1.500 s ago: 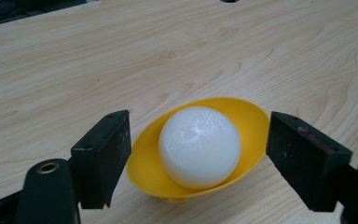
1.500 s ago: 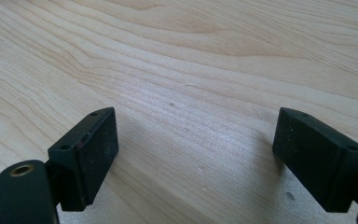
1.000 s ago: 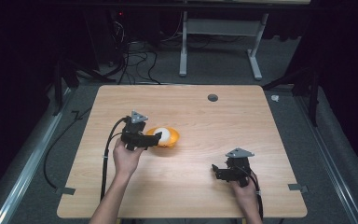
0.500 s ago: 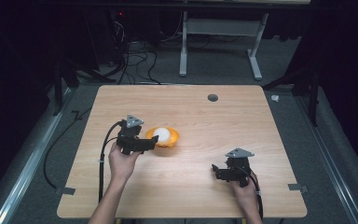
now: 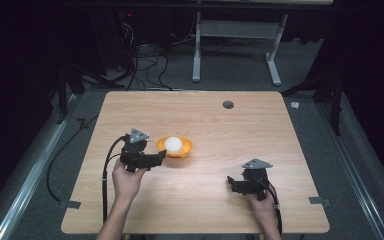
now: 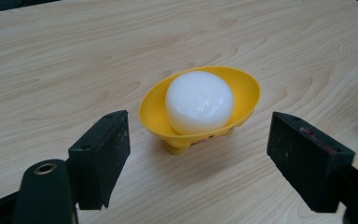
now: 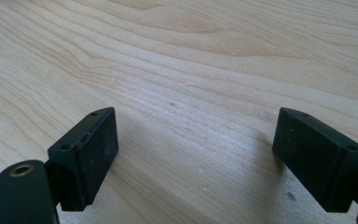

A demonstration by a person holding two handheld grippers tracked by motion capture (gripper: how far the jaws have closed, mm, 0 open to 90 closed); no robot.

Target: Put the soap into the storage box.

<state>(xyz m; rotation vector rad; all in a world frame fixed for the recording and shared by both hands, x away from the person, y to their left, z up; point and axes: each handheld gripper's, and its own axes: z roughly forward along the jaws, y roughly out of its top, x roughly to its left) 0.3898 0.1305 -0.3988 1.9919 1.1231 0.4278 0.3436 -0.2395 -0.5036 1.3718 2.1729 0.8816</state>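
on the wooden table (image 5: 280,150) sits a small yellow bowl (image 5: 176,148) with a white ball (image 5: 174,144) resting inside it, a bit left of the middle. from the left gripper view the yellow bowl (image 6: 242,93) stands on little stubby feet, though only the near ones show; the far ones are hidden under it. the white ball (image 6: 199,101) covers most of the bowl's inside, so its floor can't be seen.

the left gripper (image 5: 161,158) is held just beside the bowl, jaws spread wide and holding nothing, with the bowl ahead of the gap and not touched by either jaw. in its own view the left gripper (image 6: 198,154) has its jaws cut off at the bottom edge.

the right gripper (image 5: 230,183) sits well apart, near the table's front right, resting low over bare wood. its jaws are released too, wide apart, with only wood grain between them in the right gripper view (image 7: 196,154). from above its jaws are small and dark, hard to make out.

beyond the table the room is very dark; some cables (image 5: 145,65) and a pale metal frame (image 5: 235,37) show dimly on the floor.
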